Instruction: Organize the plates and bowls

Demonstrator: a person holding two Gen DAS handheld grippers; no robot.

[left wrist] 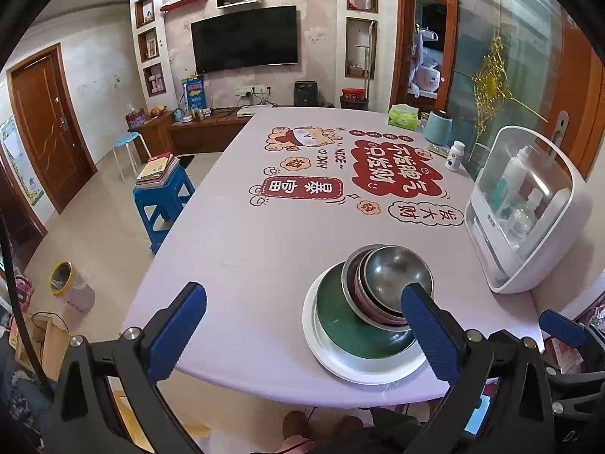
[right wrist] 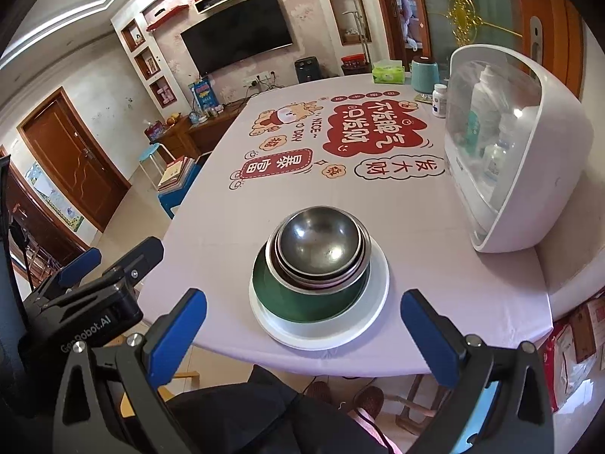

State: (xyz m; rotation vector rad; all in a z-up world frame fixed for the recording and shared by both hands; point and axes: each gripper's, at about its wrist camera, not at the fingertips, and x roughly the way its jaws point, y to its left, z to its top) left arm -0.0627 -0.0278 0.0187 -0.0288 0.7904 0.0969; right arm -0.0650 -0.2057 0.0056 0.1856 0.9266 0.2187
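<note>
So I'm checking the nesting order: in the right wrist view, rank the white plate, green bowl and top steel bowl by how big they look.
1. white plate, widest.
2. green bowl, inside its rim.
3. top steel bowl, smallest, though deeper.

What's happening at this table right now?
A person is tidying dishes with a handheld gripper in each hand. The dishes sit in one stack near the table's front edge: metal bowls nested in a green bowl, all on a white plate. The left gripper and right gripper are both open and hold nothing.
</note>
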